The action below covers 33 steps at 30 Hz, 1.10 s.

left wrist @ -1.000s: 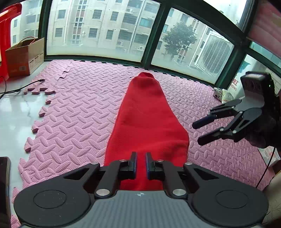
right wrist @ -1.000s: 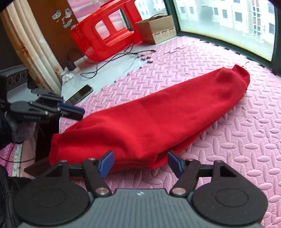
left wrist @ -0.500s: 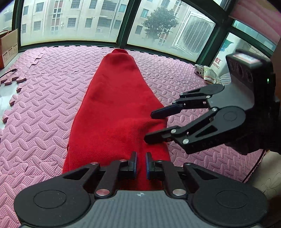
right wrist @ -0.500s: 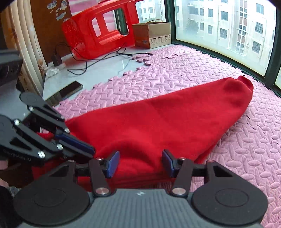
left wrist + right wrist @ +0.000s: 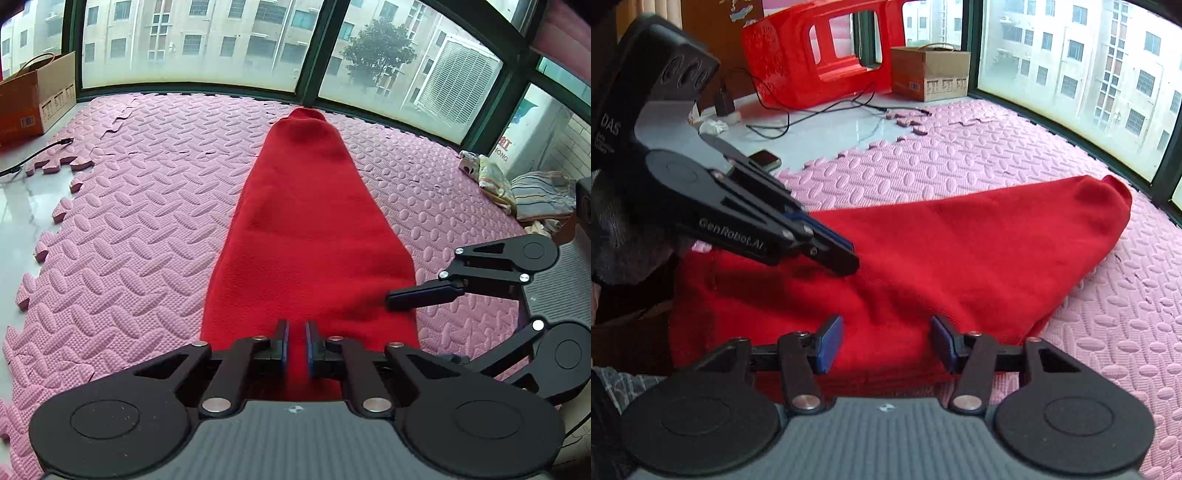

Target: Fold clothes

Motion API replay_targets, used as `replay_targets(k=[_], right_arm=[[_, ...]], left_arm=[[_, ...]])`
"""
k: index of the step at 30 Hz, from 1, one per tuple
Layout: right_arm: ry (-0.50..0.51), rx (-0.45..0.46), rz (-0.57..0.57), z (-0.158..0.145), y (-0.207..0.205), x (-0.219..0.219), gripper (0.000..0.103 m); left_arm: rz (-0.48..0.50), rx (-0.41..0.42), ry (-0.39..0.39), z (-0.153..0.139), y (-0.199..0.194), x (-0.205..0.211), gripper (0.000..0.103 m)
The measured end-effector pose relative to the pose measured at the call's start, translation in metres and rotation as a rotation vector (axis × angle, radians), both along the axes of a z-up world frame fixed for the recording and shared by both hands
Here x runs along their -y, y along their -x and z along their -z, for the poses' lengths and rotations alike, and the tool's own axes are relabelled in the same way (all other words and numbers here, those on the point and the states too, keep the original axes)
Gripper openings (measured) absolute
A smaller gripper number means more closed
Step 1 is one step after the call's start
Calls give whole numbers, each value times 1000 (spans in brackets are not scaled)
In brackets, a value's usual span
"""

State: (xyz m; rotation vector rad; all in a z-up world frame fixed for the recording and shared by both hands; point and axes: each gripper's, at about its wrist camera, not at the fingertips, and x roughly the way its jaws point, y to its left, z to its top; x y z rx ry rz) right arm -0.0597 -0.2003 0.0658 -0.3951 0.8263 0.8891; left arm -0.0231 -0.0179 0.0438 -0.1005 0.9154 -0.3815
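Between my left gripper's pressed-together jaws sat the red garment's near edge; my right gripper stood spread over it; beyond, a cardboard box, contents unseen.

Left gripper: jaws pinched on red garment stretching ahead over pink mat; right gripper just right.

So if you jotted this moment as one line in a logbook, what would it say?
task: fold clothes | left gripper: shut on red garment | right gripper: open over near edge | surface: pink foam mat
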Motion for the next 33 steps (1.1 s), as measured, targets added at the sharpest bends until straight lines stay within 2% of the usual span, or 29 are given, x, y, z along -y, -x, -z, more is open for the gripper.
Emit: replay_targets(k=[5,10,16,19,22,26,29,33], right_arm=[[-81,-31,69,-23,-22,18,54],[-102,-27,206,-32,-73,33,54],[-124,-48,355,-16,-144,34,49],[-161,-45,429,-11,-175,34,42],[-209,-36,510,-9,-204,35,39],[-229,-34,624,0,-238,32,29],[-204,-17,661,12,-251,24,26],[-163,14,655,23,-257,14,25]], left_arm=[[-17,11,19,-10,3,-5,9],[30,25,83,-21,0,11,9],[60,-30,90,-5,-1,18,10],[56,-53,102,1,2,14,10],[55,-60,121,1,5,10,10],[54,-68,134,2,4,9,10],[55,-72,146,2,4,7,10],[50,-80,161,3,5,4,10]])
